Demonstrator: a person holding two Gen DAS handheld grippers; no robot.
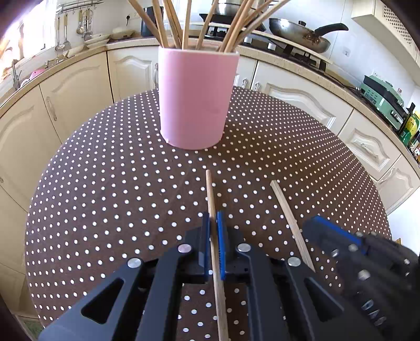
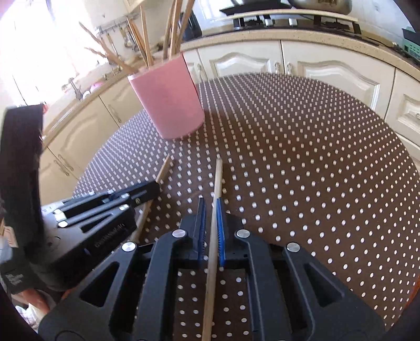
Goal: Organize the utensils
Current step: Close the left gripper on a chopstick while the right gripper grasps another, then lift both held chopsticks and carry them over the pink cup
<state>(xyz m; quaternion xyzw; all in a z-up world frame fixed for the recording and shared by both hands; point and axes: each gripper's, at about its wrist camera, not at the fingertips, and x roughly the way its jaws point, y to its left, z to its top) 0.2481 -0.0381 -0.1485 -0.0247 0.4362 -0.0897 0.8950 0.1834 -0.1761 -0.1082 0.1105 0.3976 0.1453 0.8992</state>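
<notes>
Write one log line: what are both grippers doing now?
left gripper: shut on chopstick | right gripper: shut on chopstick | pink holder: upright, holding chopsticks

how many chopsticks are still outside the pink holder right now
2. One chopstick is clamped in the left gripper; the other chopstick is clamped in the right gripper. Both point toward the pink holder. None visible lying loose; the grippers may hide some.

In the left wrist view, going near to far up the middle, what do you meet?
Left gripper shut on a chopstick → dotted table → pink holder full of chopsticks → cabinets → stove.
</notes>
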